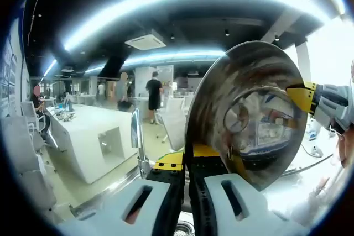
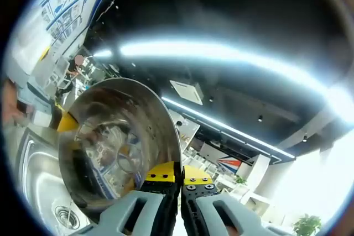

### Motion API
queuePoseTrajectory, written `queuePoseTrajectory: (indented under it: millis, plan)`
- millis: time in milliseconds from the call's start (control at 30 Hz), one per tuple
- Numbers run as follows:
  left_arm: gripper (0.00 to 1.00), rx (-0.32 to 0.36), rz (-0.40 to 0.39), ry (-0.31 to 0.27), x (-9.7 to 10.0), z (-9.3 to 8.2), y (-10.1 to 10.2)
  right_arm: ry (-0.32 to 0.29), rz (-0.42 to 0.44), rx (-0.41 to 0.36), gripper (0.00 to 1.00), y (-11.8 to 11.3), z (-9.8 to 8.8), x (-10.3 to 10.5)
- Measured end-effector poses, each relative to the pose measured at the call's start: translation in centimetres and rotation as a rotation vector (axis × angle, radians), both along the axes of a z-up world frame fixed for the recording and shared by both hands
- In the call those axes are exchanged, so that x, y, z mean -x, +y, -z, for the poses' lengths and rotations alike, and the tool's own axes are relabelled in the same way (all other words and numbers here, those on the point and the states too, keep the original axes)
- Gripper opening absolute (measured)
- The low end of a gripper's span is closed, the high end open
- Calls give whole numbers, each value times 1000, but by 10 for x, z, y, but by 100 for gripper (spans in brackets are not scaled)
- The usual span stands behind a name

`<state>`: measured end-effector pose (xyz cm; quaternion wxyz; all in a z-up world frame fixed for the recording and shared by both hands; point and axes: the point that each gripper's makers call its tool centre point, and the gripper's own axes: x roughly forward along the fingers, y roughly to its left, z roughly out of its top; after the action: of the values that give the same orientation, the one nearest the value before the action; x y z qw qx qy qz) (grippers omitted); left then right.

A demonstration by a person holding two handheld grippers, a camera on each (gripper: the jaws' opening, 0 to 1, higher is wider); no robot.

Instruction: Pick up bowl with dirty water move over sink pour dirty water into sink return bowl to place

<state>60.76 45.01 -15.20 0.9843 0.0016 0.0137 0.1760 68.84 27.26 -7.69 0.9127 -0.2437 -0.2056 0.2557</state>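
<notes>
Two grippers are clamped on one steel bowl, tipped on edge above the sink: the left gripper at its six o'clock rim, the right gripper at the opposite rim. A faucet is seen at nine o'clock of the bowl.

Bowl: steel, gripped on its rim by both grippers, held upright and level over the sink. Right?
Not level. The bowl is tipped far onto its side, its inside facing the camera in the left gripper view and likewise in the right gripper view. The rest holds: it is steel, the left gripper and right gripper each clamp its rim, and the sink lies below.
</notes>
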Motion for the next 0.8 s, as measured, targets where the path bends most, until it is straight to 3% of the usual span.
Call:
queuePoseTrajectory:
  millis: [800]
  plan:
    - [0, -46, -20, -39, 0, -13, -1, -41, -9, -28, 0, -2, -11, 2]
